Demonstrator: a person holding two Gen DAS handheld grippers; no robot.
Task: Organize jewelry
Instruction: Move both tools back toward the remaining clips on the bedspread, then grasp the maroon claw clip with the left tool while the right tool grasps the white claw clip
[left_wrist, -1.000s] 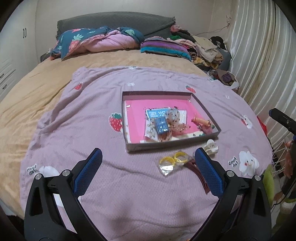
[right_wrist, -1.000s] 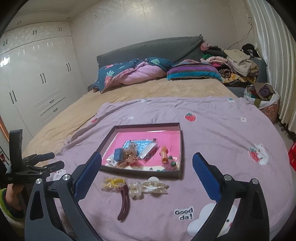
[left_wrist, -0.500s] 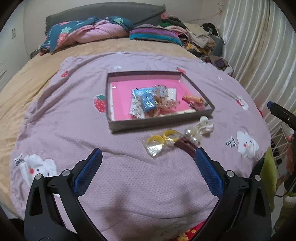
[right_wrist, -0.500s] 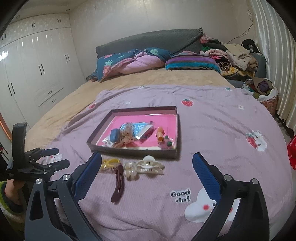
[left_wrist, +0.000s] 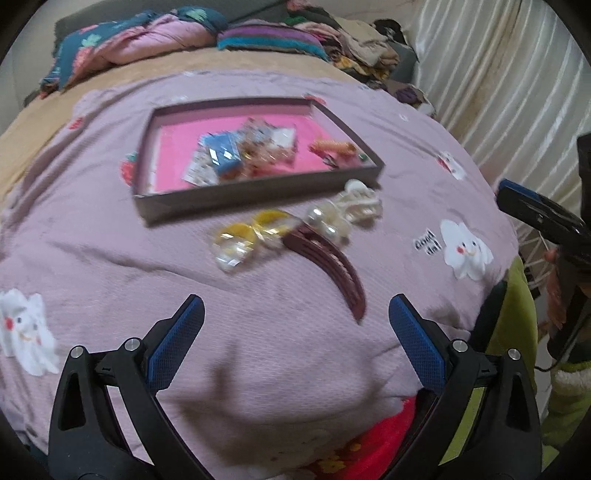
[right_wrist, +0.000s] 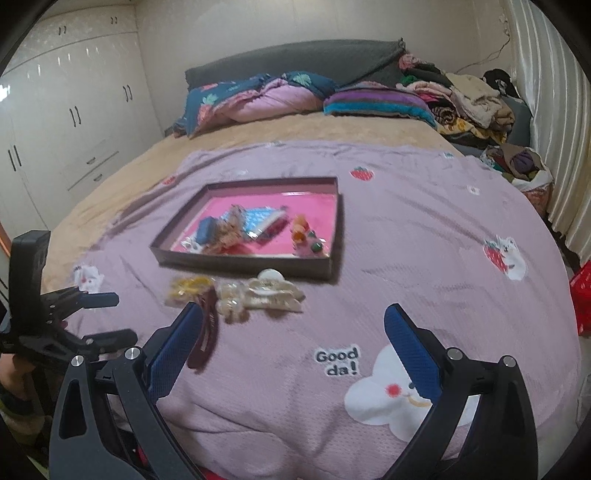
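Both claws are hanging wide open, gripping nothing; the maroon hair clip (left_wrist: 332, 269) is lying just ahead of the left gripper (left_wrist: 295, 325), long axis angling away to its left, while sitting beside the right gripper (right_wrist: 291, 328)'s left finger; lefty's looking nearer.

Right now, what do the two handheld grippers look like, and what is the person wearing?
Both the left gripper and right gripper have black plastic frames with silver screws, triangular cut-outs and blue textured pads lining the jaws. No cables are visible. The person wears a lime-green sleeve with a fleecy cuff.
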